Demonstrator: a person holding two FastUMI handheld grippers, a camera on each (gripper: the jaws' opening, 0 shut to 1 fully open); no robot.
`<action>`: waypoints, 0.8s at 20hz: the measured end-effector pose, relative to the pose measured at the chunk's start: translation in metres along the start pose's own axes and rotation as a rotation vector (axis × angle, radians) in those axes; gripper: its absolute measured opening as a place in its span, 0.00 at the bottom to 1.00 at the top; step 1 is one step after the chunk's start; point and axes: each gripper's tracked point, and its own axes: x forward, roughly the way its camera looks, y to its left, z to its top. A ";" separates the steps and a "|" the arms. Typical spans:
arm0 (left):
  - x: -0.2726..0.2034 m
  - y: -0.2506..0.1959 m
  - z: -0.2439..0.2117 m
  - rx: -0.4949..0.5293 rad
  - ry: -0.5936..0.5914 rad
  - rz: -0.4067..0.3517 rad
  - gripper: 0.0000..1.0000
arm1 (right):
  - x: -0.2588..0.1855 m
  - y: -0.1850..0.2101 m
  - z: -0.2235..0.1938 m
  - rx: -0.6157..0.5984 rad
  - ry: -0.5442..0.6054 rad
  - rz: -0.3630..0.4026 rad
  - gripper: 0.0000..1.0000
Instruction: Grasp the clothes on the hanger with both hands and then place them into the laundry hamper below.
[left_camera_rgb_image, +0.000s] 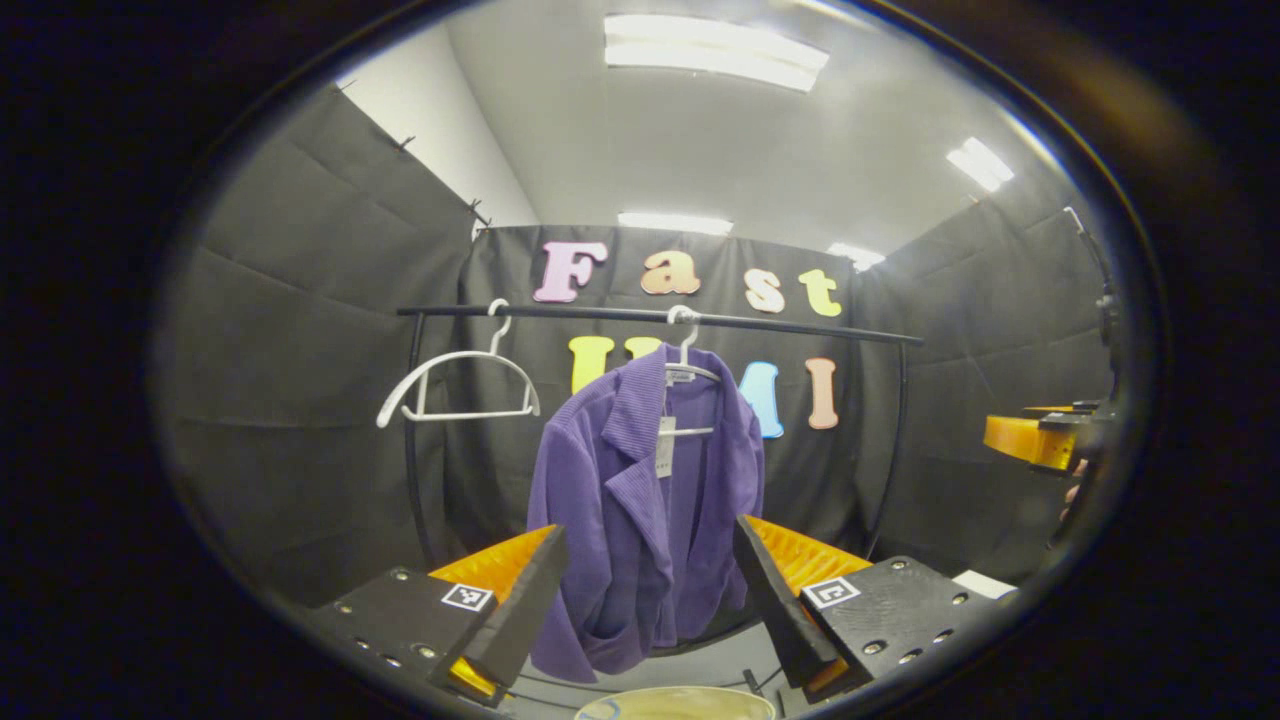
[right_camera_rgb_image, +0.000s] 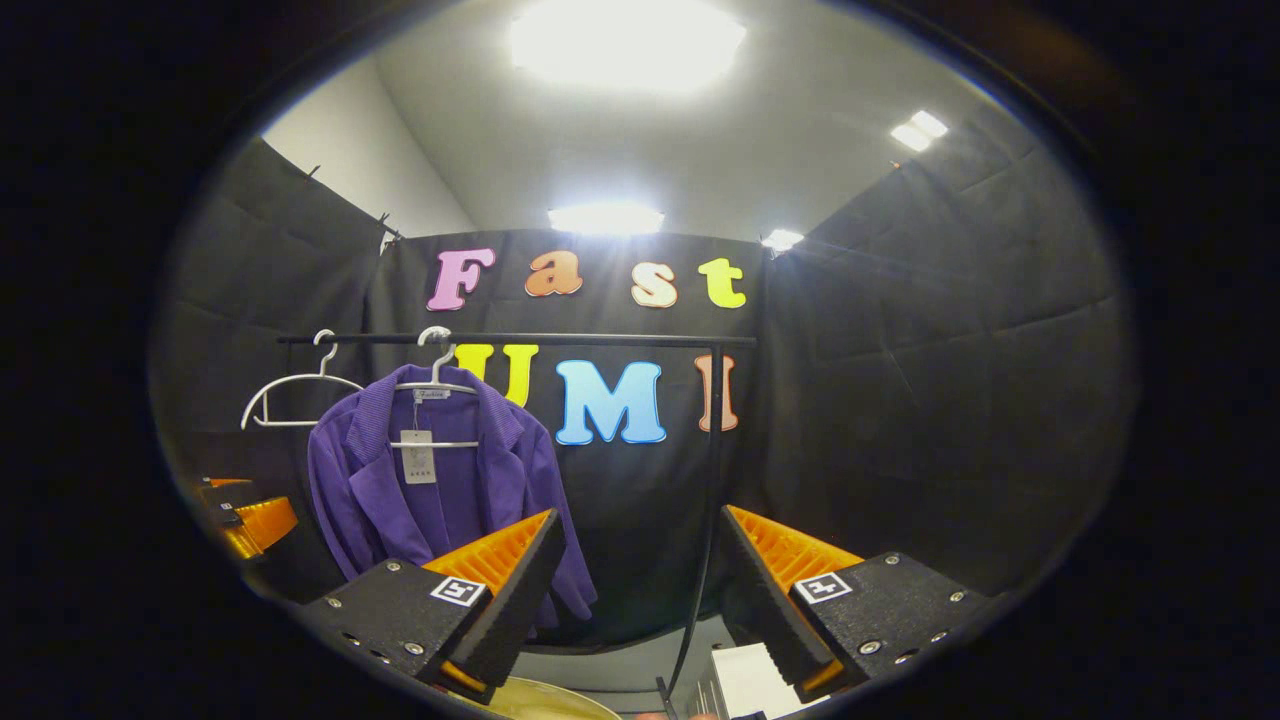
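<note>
While cut off below, hamper (left_camera_rgb_image: 675, 705) sits beneath jacket (left_camera_rgb_image: 640, 500).

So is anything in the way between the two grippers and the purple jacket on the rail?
Nothing visible blocks either one. The left gripper faces the purple jacket head-on with open air between; the right gripper sits off to its side, both open.

Both tongs, left (left_camera_rgb_image: 650, 590) and right (right_camera_rgb_image: 635, 585), carry black screw-studded plates with small square black-and-white markers, at five and seven o'clock.
</note>
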 end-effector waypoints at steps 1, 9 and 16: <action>-0.001 0.002 -0.002 -0.006 0.005 0.014 0.96 | 0.000 0.000 -0.001 0.006 0.007 0.015 0.96; -0.008 0.000 -0.022 -0.063 0.116 0.077 1.00 | 0.011 0.015 0.006 0.037 0.052 0.102 0.96; 0.009 0.000 -0.016 -0.075 0.128 0.143 0.96 | 0.092 0.052 -0.007 0.135 0.105 0.221 0.95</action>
